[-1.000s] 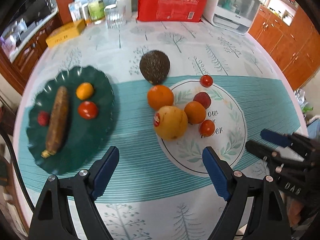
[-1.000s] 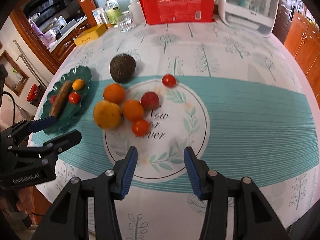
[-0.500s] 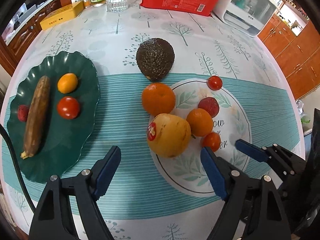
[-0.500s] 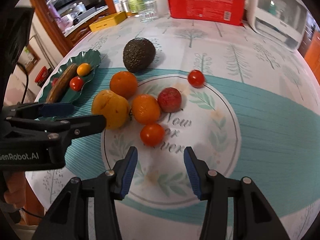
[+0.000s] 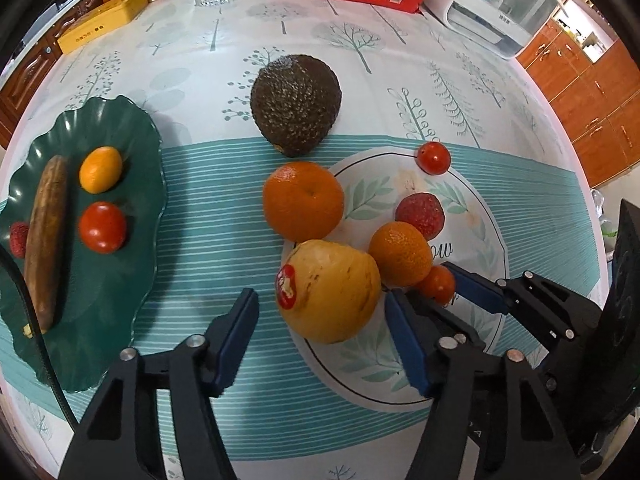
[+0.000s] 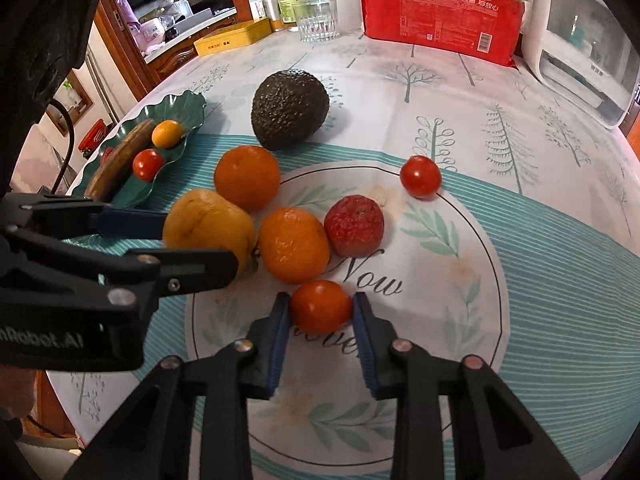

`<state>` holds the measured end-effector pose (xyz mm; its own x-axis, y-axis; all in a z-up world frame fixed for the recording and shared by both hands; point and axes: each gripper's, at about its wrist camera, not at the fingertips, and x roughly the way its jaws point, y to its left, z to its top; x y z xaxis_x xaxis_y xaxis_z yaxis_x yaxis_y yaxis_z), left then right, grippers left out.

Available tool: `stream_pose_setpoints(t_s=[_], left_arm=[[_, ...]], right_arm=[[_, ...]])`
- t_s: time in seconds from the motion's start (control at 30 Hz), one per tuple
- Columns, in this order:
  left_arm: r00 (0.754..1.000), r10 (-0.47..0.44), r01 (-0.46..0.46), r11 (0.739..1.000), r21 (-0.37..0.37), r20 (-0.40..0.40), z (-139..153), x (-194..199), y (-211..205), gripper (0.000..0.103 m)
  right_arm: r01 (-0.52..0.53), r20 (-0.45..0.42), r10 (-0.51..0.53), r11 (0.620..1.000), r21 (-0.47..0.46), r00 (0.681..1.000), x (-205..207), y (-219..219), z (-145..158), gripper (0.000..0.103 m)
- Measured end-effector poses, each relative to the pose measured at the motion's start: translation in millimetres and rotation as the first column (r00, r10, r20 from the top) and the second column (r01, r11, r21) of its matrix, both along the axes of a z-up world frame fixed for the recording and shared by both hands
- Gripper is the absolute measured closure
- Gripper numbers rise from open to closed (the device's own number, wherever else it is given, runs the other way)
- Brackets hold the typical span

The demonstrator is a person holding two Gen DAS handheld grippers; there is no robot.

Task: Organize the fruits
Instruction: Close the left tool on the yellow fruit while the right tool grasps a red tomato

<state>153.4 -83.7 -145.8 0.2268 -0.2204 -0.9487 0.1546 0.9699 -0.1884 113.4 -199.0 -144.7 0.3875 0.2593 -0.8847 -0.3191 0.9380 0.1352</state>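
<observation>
A yellow fruit with a red sticker lies on the tablecloth between the fingers of my left gripper. Its jaws are closing, with a gap still showing on the left side. My right gripper is closing too, and both blue pads touch a small tomato on the printed circle. Around them lie a large orange, a mandarin, a lychee, a cherry tomato and an avocado. The green plate at the left holds a long brown fruit, a kumquat, a tomato and a lychee.
At the table's back stand a red paper-cup package, a glass, a yellow box and a white appliance. Wooden cabinets border the right side. My left gripper reaches in from the left in the right wrist view.
Both grippers came down and forward to the fruit pile. The left jaws narrowed around the yellow fruit. The right jaws closed onto the small tomato.
</observation>
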Motion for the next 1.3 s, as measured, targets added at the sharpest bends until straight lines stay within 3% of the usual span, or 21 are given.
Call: stream_pose_setpoints(t_s=[0.1,0.77,1.3], left_arm=[[1.000,-0.005,0.005,1.000,-0.005,-0.012,-5.1,2.0,-3.2,0.052],[1.000,-0.003,0.003,1.000,0.006,-0.014,-3.1,-8.3,-2.5,0.053],[0.999,0.012,-0.013,1.000,0.012,0.051,38.0,-51.8,39.5,0.053]], right_arm=[[0.001,-0.001,-0.001,1.000,0.003,1.000,0.6,-1.7,0.0,0.073],[0.021,-0.021,-0.021,1.000,0.003,1.000,-4.9,-3.4,12.1,0.073],[0.017,0.027,-0.016,1.000,-0.012,1.000,-39.9,22.4,47.6,0.074]])
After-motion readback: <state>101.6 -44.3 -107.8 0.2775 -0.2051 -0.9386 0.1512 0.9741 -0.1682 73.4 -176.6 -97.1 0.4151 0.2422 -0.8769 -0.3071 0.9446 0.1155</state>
